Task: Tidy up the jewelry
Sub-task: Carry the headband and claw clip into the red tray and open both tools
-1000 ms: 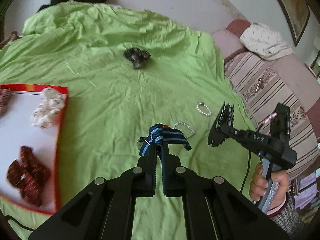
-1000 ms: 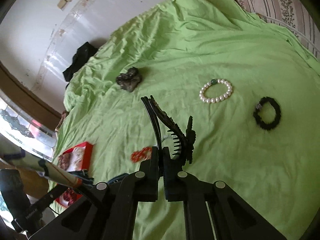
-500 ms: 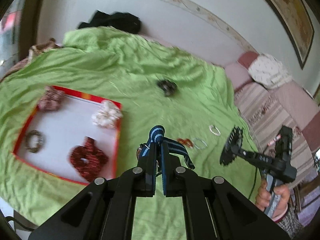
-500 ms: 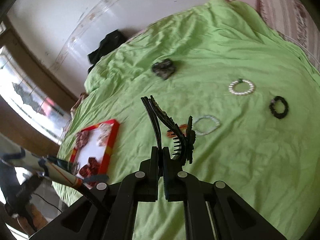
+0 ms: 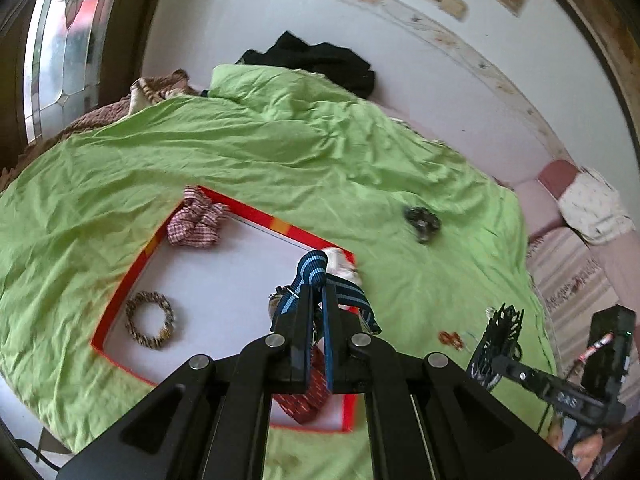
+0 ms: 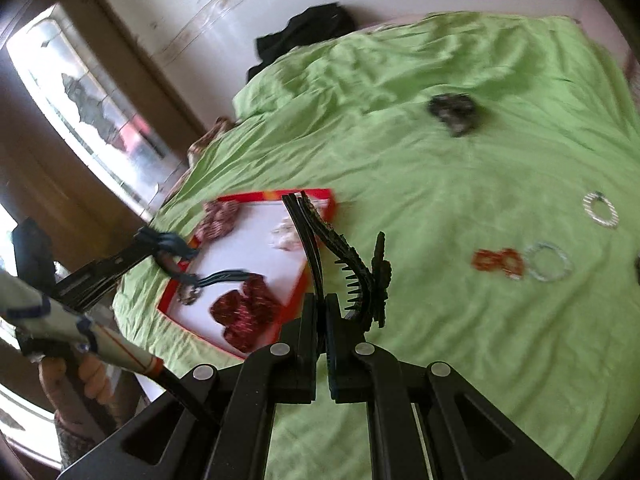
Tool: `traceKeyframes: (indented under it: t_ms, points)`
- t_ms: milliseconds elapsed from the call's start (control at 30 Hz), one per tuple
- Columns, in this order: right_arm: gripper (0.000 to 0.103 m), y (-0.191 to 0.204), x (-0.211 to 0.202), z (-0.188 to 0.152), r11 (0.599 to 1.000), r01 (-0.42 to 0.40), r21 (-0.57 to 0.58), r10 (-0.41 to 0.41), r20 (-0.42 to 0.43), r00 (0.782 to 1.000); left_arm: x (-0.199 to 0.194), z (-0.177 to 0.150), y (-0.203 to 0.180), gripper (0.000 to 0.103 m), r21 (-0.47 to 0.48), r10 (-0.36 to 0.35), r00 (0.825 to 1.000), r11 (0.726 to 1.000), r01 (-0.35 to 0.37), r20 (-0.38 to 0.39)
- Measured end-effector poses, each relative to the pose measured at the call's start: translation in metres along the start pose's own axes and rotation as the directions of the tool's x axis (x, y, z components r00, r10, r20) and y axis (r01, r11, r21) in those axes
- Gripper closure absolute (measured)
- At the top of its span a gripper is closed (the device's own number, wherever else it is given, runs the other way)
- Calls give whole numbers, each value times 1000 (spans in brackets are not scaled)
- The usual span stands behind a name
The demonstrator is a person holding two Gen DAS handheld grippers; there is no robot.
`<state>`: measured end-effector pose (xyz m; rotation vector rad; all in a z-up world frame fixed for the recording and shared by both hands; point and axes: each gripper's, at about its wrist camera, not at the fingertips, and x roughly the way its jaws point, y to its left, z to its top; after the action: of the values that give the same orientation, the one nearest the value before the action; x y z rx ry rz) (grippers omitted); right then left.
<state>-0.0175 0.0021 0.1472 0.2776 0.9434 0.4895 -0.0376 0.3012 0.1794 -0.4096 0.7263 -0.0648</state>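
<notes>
Between clamped left gripper (image 5: 316, 300) fingers, blue-striped band (image 5: 310, 276) droops.

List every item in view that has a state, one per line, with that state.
Left gripper: shut on the blue striped watch strap, above the red-rimmed white tray.
Right gripper: shut on the black toothed hair claw.
Checked red-and-white scrunchie: in the tray's far corner.
Braided brown bracelet: flat in the tray.
Dark scrunchie: loose on the green bedsheet.
Red bead bracelet: on the sheet, outside the tray.
</notes>
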Motion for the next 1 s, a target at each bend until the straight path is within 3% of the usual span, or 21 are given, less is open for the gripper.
traceKeyframes:
  t_ms: [133, 533, 1000]
  points:
    - [98, 24, 35, 14, 999, -44, -14, 44, -45, 998, 30, 15, 19, 99, -27, 14, 1000, 1000, -14, -5]
    - [98, 65, 151, 60, 993, -121, 2, 120, -167, 979, 122, 45, 81, 99, -186, -32, 999, 982, 23, -44]
    - [98, 60, 227, 81, 997, -64, 37, 71, -217, 974, 158, 41, 97, 100, -217, -82, 991, 974, 57, -108]
